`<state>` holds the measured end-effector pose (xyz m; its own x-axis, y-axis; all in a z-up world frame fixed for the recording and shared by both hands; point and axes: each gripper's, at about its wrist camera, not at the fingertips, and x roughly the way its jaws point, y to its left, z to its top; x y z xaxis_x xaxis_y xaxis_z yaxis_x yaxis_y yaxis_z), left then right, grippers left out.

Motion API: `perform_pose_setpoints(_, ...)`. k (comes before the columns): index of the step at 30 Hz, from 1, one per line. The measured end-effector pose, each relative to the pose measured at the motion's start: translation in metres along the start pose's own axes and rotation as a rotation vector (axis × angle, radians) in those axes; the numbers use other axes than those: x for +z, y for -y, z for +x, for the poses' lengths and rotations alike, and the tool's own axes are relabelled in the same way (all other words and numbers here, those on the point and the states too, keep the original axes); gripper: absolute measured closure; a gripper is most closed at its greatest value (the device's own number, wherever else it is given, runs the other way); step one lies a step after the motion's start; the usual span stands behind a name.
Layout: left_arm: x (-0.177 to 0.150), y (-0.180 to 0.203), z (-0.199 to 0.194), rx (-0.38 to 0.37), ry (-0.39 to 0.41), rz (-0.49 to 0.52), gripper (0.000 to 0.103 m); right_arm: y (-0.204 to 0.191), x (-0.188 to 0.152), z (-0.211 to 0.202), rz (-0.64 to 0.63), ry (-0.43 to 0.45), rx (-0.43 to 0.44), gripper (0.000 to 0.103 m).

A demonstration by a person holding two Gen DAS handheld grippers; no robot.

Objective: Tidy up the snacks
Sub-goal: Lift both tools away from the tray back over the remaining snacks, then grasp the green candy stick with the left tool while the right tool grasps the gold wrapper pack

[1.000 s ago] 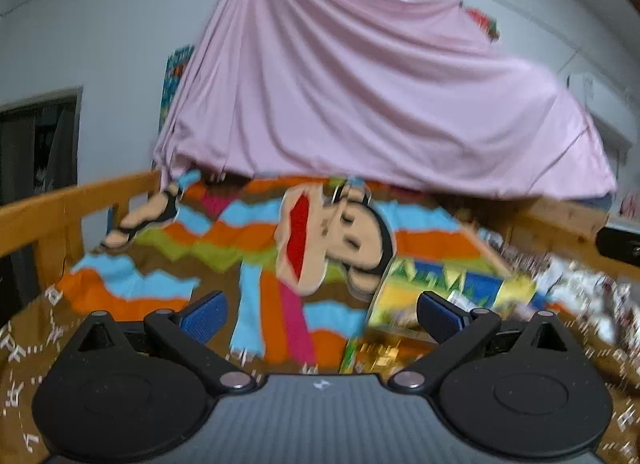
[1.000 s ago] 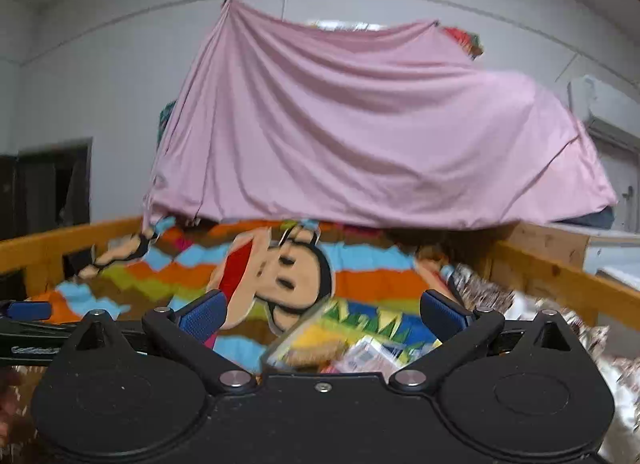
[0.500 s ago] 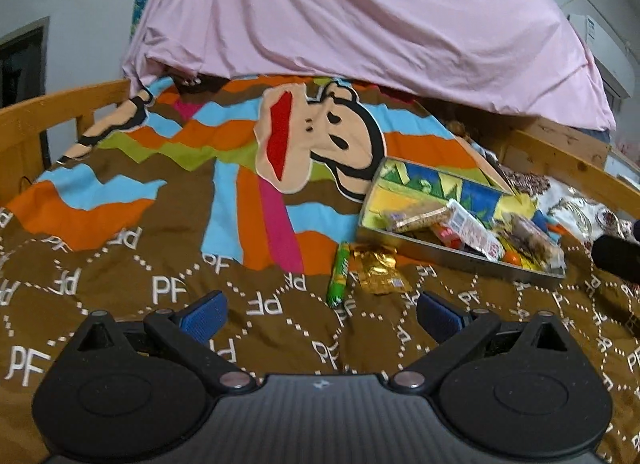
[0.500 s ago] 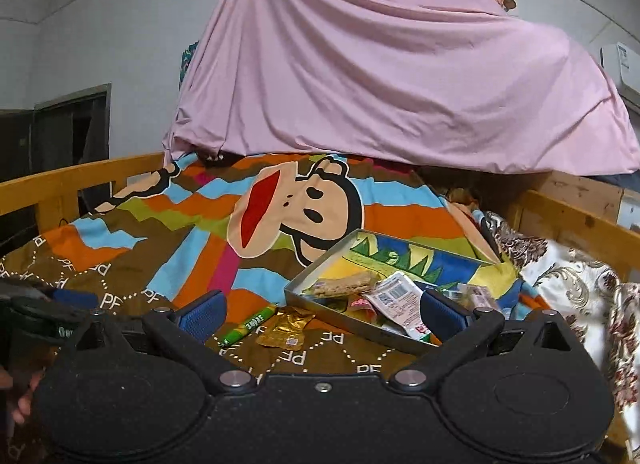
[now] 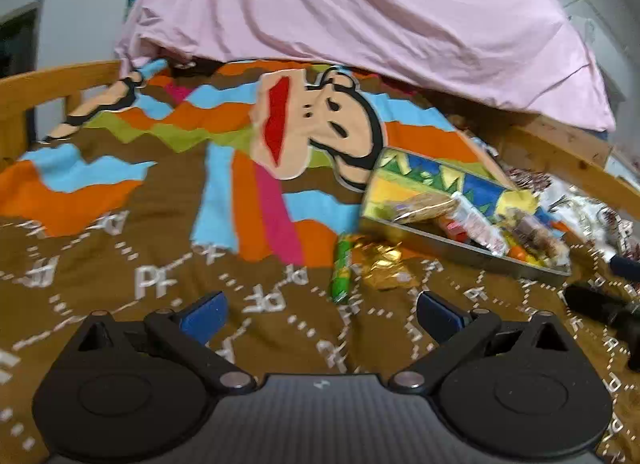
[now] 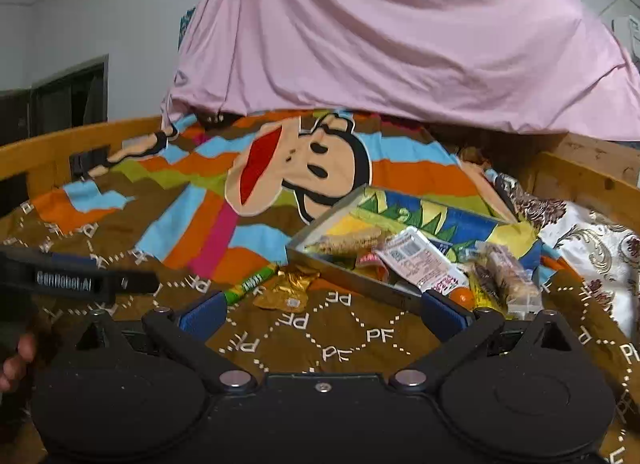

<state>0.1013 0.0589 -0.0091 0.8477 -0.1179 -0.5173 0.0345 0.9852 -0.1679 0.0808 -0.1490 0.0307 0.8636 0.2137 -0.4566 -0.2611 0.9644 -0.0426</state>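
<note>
A metal tray [image 5: 448, 244] with a colourful lining sits on the brown bedspread and holds several wrapped snacks [image 5: 476, 224]. It also shows in the right wrist view [image 6: 344, 270]. A green snack stick [image 5: 341, 268] and a gold wrapper [image 5: 380, 262] lie on the spread just left of the tray; both show in the right wrist view, stick [image 6: 248, 284], wrapper [image 6: 290, 288]. My left gripper [image 5: 322, 312] is open and empty, hovering just short of the stick. My right gripper [image 6: 322, 312] is open and empty, near the tray's front edge.
The bed has wooden rails [image 5: 52, 84] on the left and right [image 6: 584, 176]. A pink sheet [image 5: 360, 16] hangs at the back. A patterned white cloth [image 6: 592, 240] lies right of the tray. The left gripper's body [image 6: 72, 280] shows at the left.
Both views tilted down from the hanging sheet to the bedspread, and both grippers came closer to the tray and the loose snacks. Jaws stayed open.
</note>
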Motion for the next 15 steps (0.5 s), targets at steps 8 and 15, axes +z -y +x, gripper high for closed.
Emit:
perform_pose_setpoints(8,0.024,-0.001,0.049,-0.069,0.042,0.009,0.000,0.011,-0.008,0.042,-0.052,-0.048,-0.011,0.001)
perform_pose_setpoints(15,0.017,-0.004,0.074,-0.133,-0.019,0.051,0.000,0.012,-0.007,0.086,-0.104,-0.087,-0.025,0.001)
